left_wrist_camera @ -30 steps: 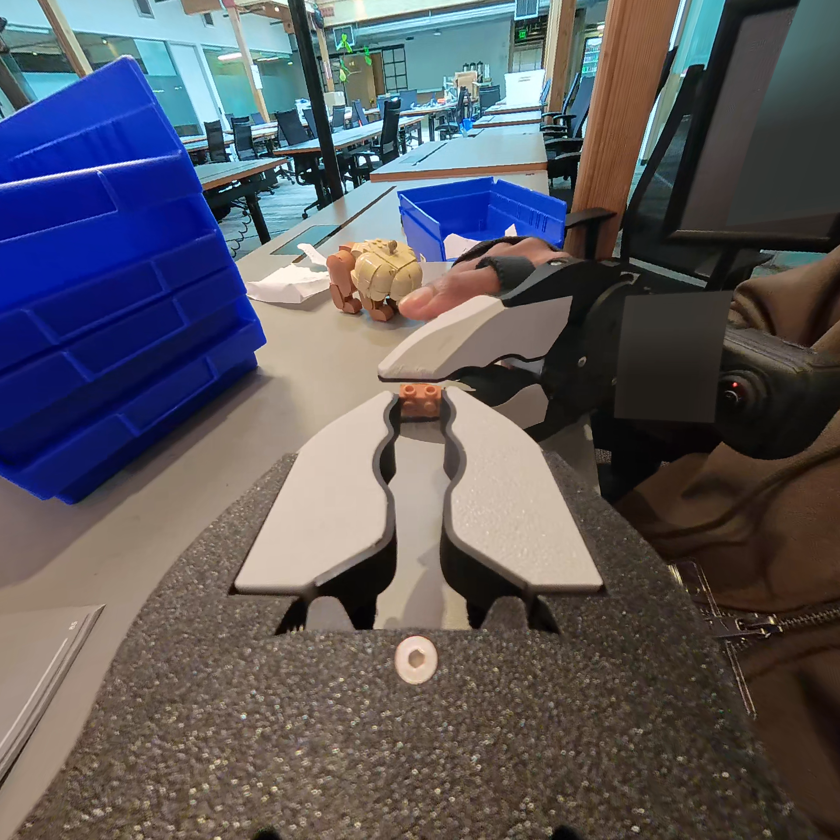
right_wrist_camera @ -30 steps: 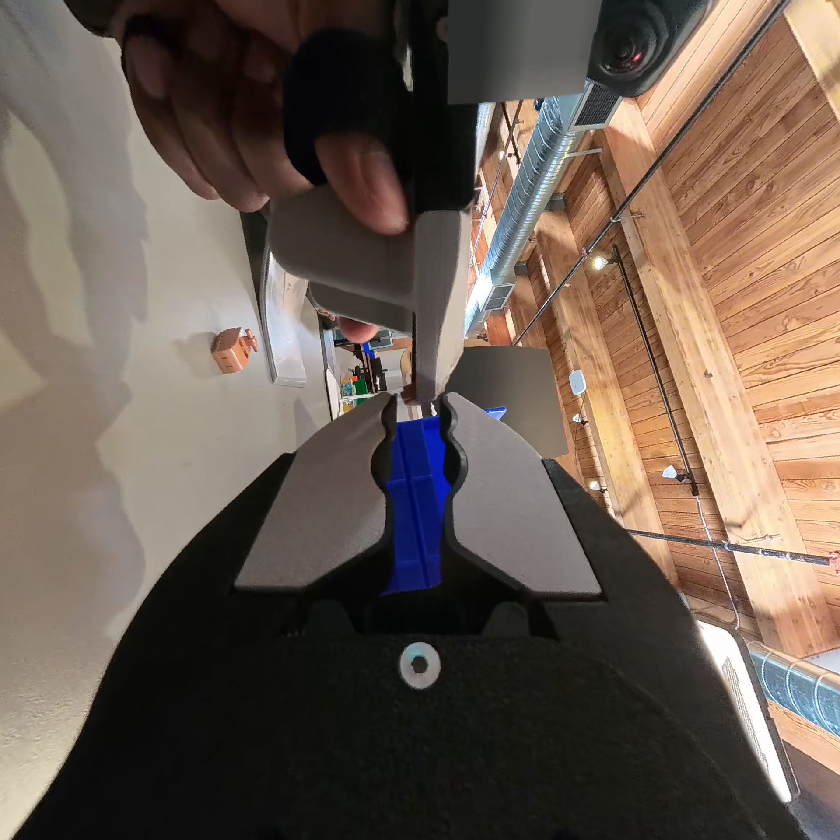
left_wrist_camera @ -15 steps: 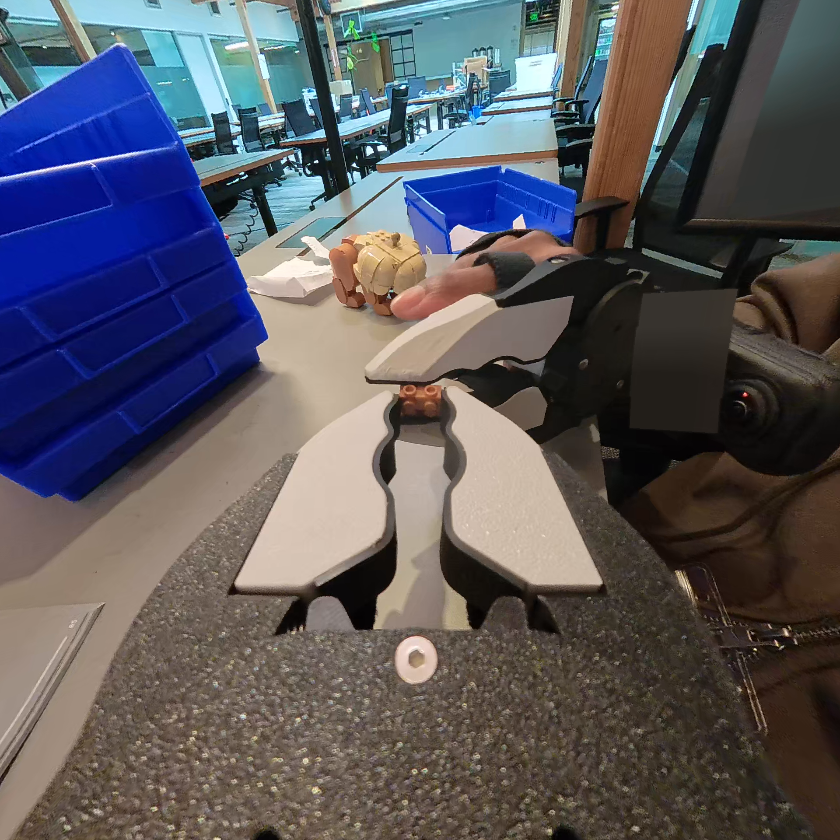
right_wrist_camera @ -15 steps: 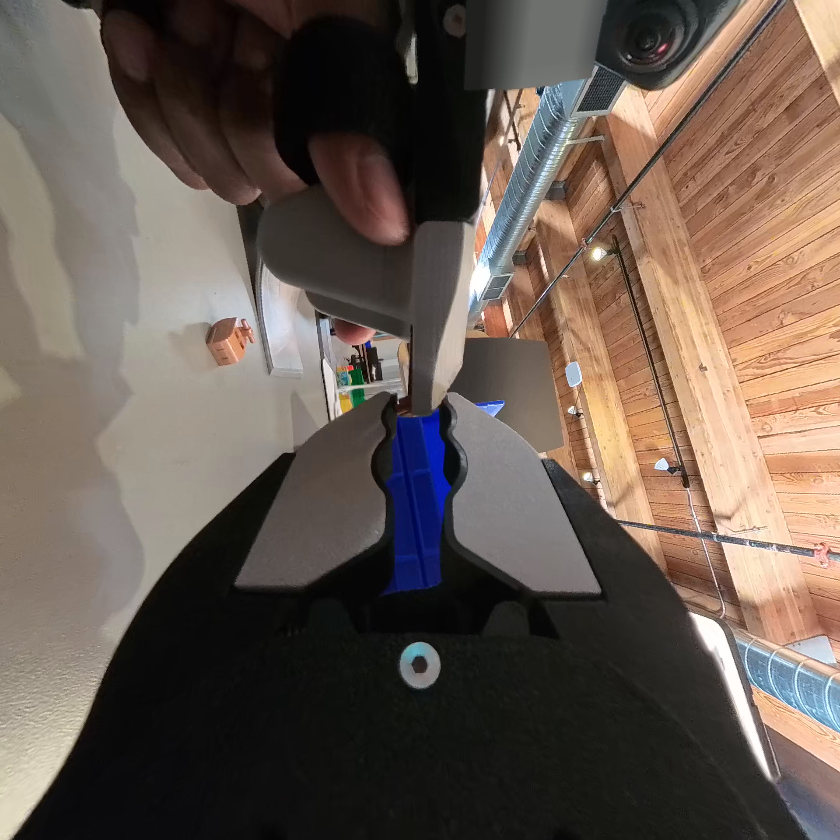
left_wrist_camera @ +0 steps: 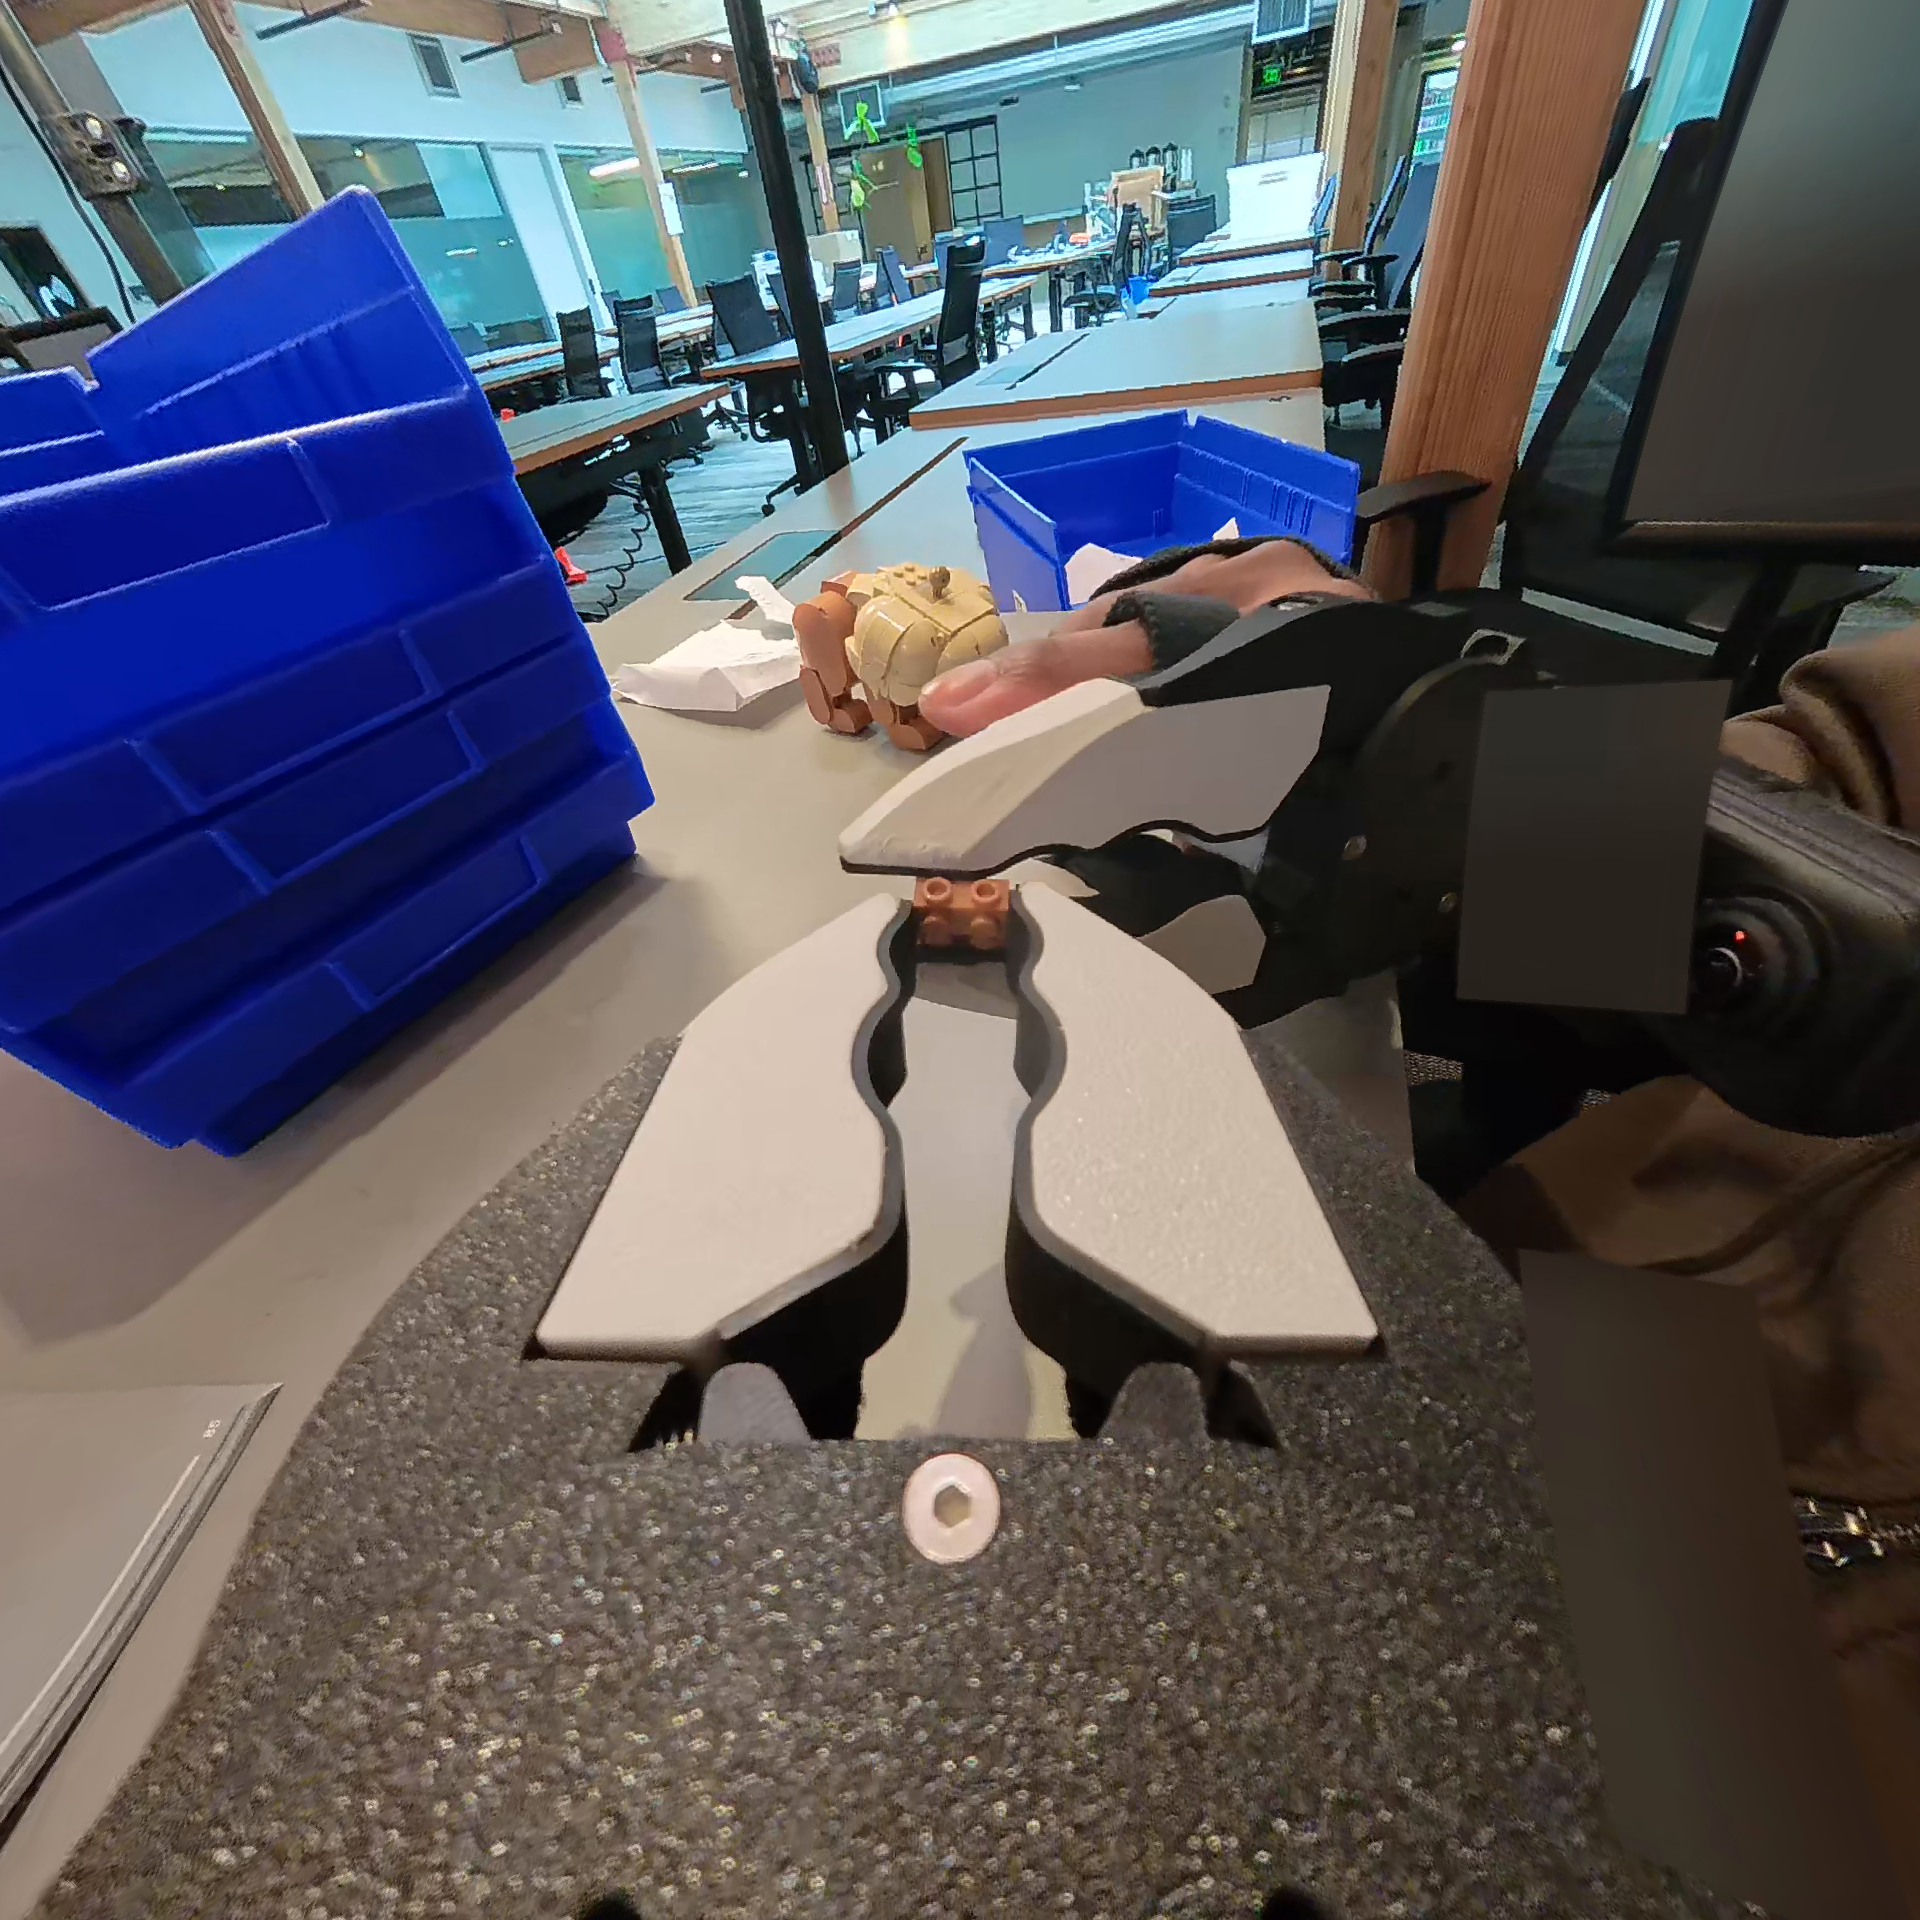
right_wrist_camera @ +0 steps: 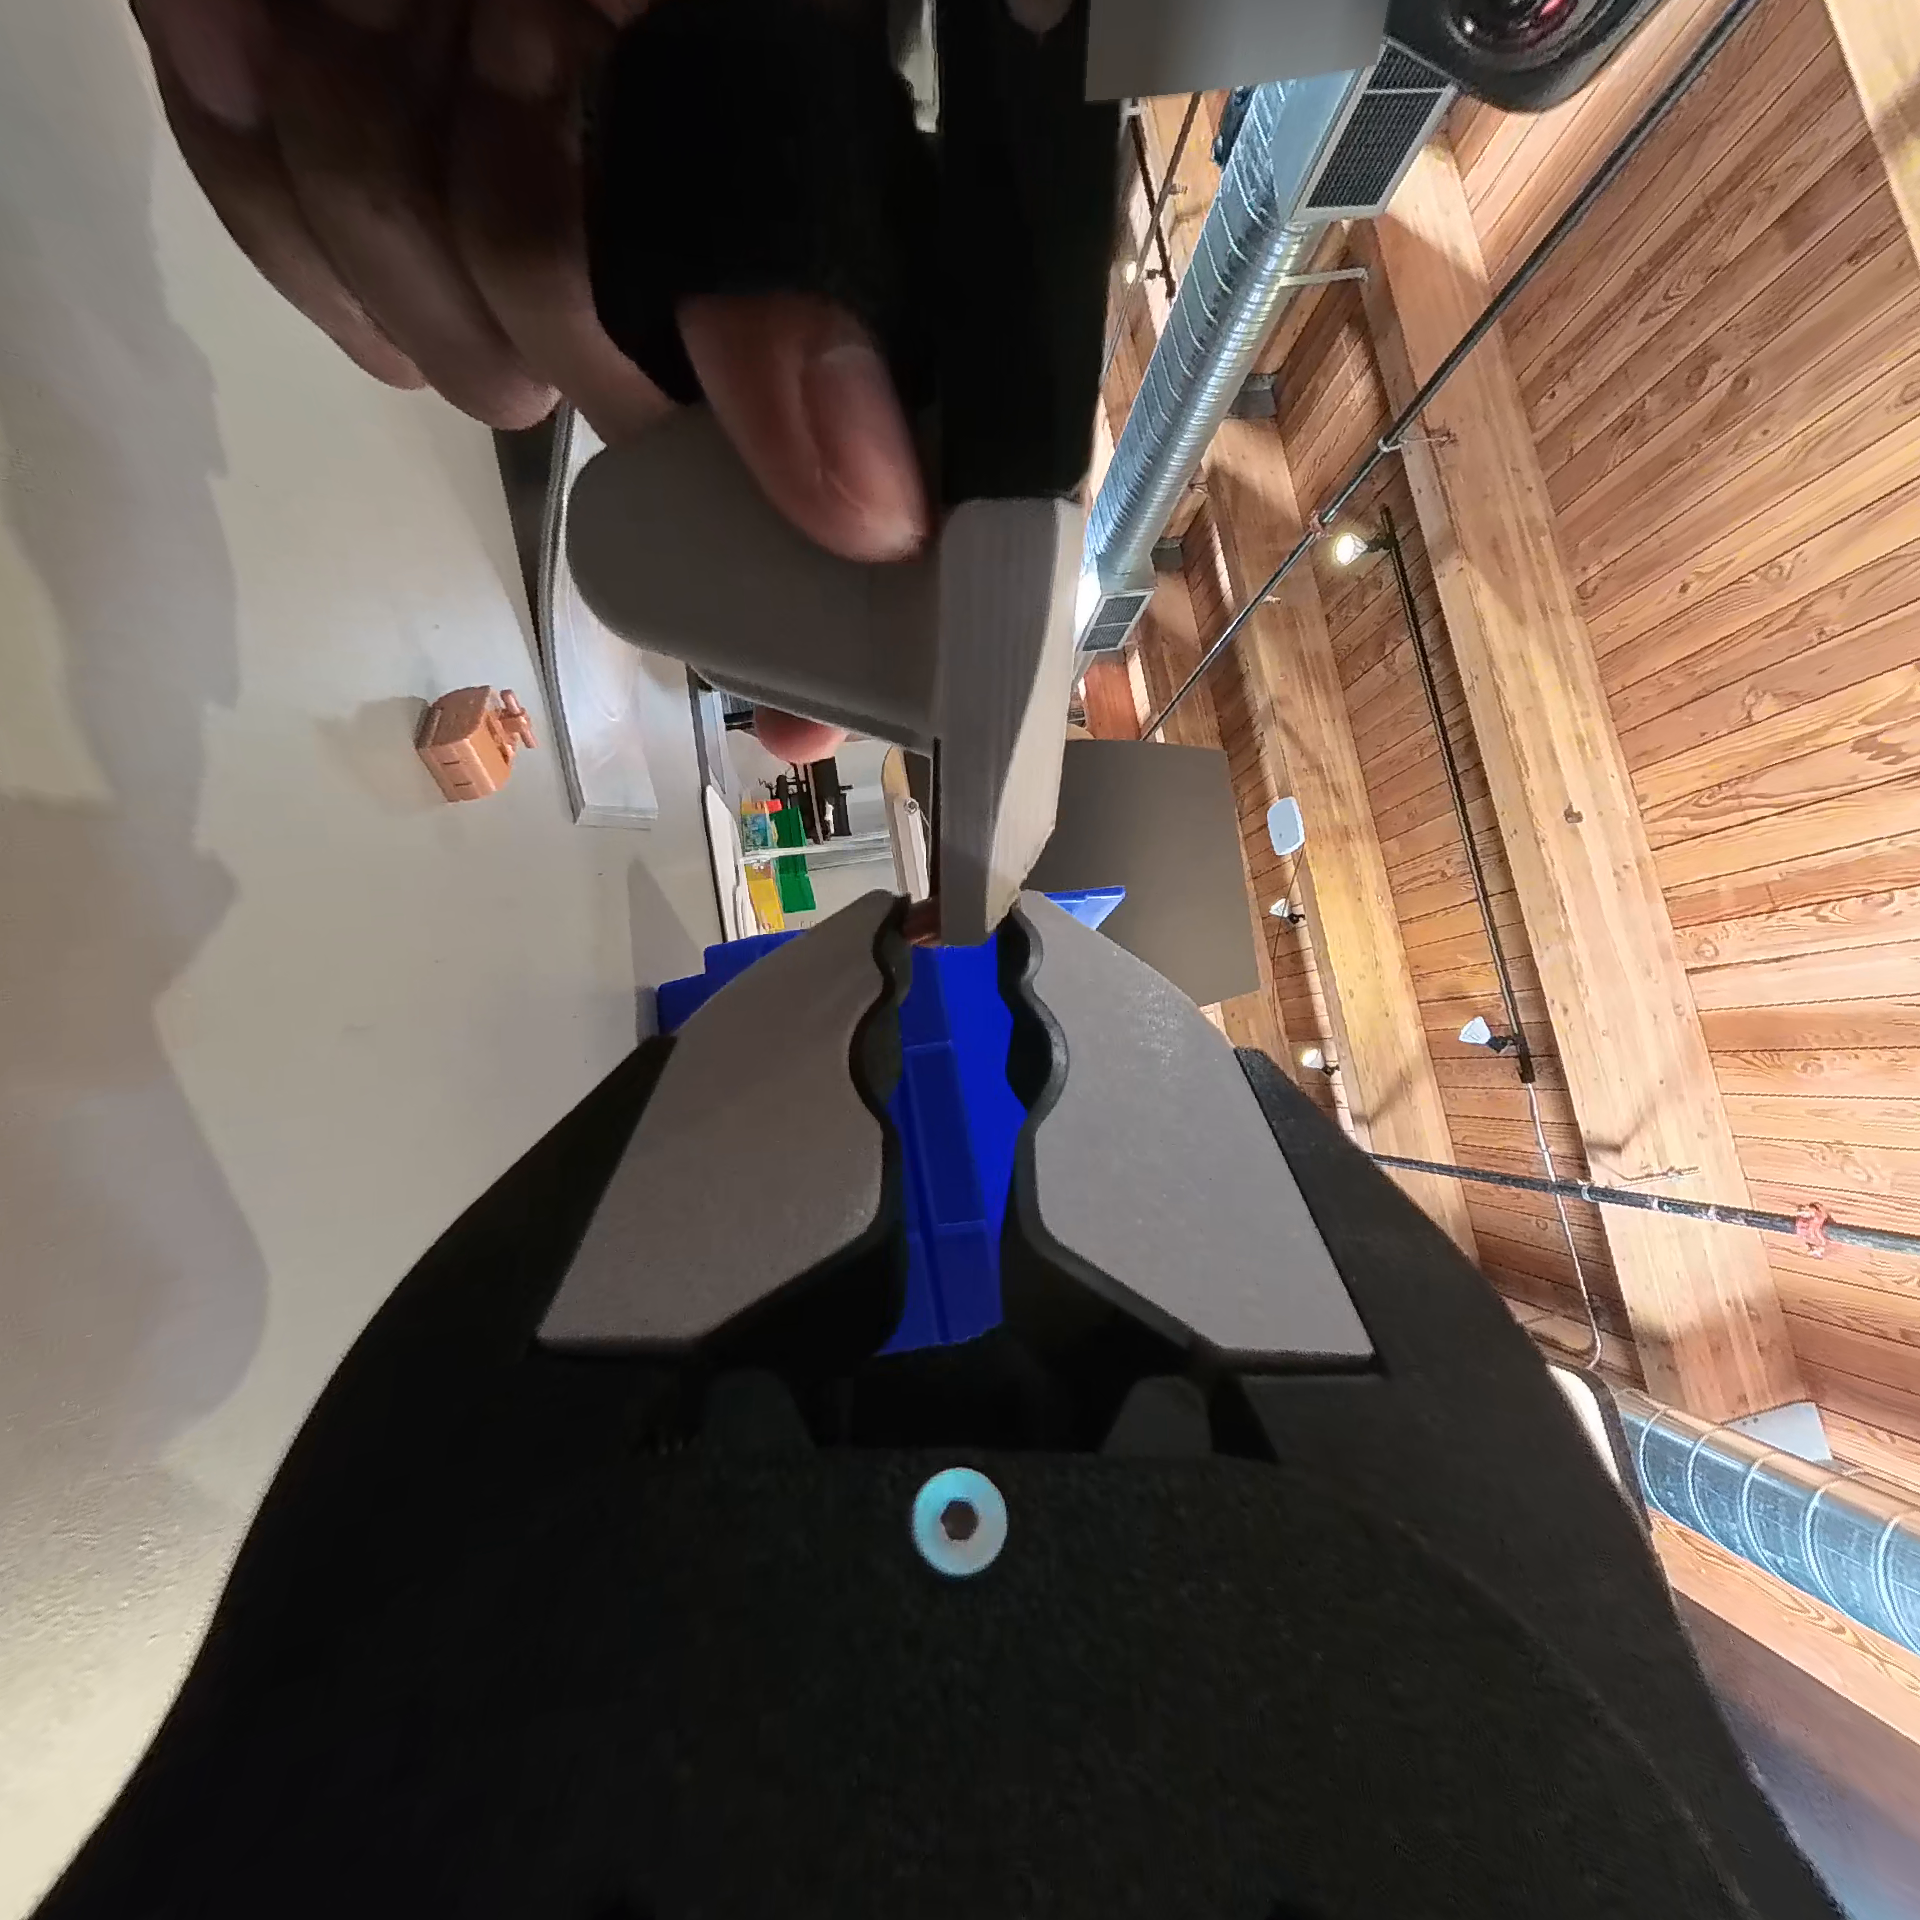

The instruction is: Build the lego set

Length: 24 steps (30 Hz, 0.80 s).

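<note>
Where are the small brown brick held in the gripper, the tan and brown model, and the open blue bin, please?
small brown brick [left_wrist_camera: 961, 913]: left wrist view, its studded front face.
tan and brown model [left_wrist_camera: 914, 642]: left wrist view, its tan body.
open blue bin [left_wrist_camera: 1262, 497]: left wrist view, its inner far wall.

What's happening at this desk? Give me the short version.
A person is building a Lego set with two handheld grippers. The left gripper is shut on a small reddish-brown studded brick. The right gripper comes in from the side, one grey finger lying across the top of that brick; its grip cannot be judged. On the grey desk behind stands a partly built tan and brown Lego figure, beside white crumpled paper and stacked blue plastic bins.
</note>
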Motion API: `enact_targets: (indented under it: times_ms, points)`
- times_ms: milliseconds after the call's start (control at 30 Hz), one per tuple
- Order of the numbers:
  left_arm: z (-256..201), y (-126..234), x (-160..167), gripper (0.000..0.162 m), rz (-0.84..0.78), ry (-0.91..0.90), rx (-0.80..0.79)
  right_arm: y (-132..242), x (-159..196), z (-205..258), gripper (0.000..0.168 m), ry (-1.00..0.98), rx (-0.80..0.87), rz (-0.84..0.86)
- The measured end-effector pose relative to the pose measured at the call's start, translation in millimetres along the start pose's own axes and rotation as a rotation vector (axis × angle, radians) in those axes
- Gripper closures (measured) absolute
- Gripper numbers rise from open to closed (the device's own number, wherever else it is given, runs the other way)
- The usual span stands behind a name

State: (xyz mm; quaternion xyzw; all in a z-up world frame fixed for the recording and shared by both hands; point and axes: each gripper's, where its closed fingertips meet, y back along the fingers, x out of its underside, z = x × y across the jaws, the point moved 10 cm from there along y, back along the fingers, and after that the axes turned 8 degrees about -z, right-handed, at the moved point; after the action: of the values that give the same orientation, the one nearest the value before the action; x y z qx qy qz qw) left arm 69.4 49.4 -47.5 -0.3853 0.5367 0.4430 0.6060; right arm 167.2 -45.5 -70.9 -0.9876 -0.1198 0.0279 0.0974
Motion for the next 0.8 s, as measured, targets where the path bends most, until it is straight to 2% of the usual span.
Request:
enact_targets:
  times_ms: [800]
  points:
    - [-1.8, 0.4, -3.5, 0.146, -0.049, 0.015, 0.015, 3.6, 1.2, -6.9, 0.153, -0.102, 0.013, -0.022]
